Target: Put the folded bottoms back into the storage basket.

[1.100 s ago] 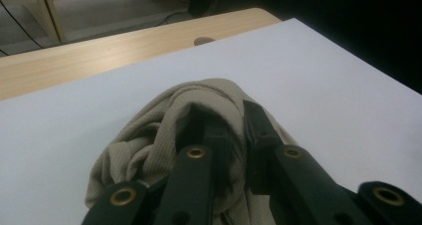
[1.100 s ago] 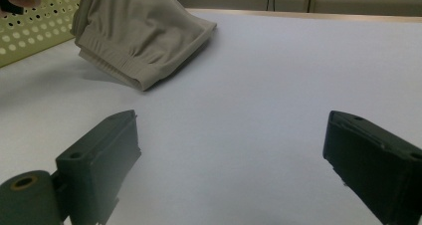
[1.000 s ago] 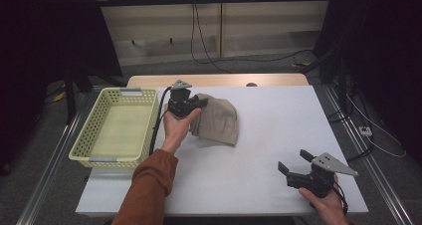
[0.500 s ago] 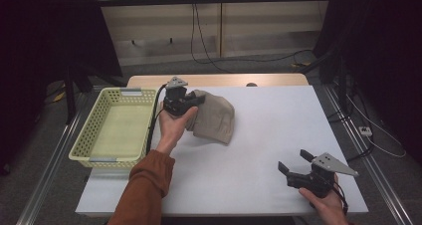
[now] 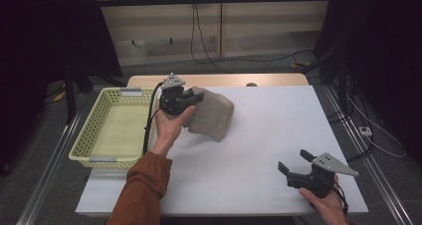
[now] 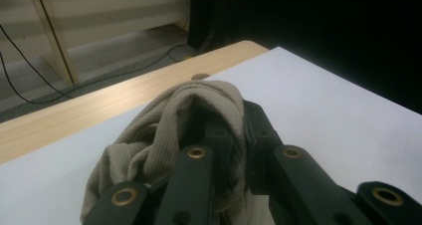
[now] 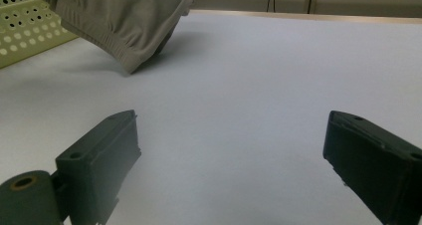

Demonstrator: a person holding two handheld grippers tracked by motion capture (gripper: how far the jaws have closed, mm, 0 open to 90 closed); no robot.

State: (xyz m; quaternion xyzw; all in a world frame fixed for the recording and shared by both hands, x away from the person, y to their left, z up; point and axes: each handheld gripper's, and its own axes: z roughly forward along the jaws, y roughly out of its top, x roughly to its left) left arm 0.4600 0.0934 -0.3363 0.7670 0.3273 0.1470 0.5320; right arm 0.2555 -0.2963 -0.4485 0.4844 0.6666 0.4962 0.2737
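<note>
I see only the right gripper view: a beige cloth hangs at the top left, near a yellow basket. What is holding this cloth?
Observer: The left gripper holds it; in the left gripper view its jaws are shut on a fold of the beige cloth.
Operator: Is the cloth already over the basket?
Observer: No. In the high view the cloth is over the white table, just right of the yellow basket.
Operator: Is something inside the basket?
Observer: The high view shows nothing in it.
</note>
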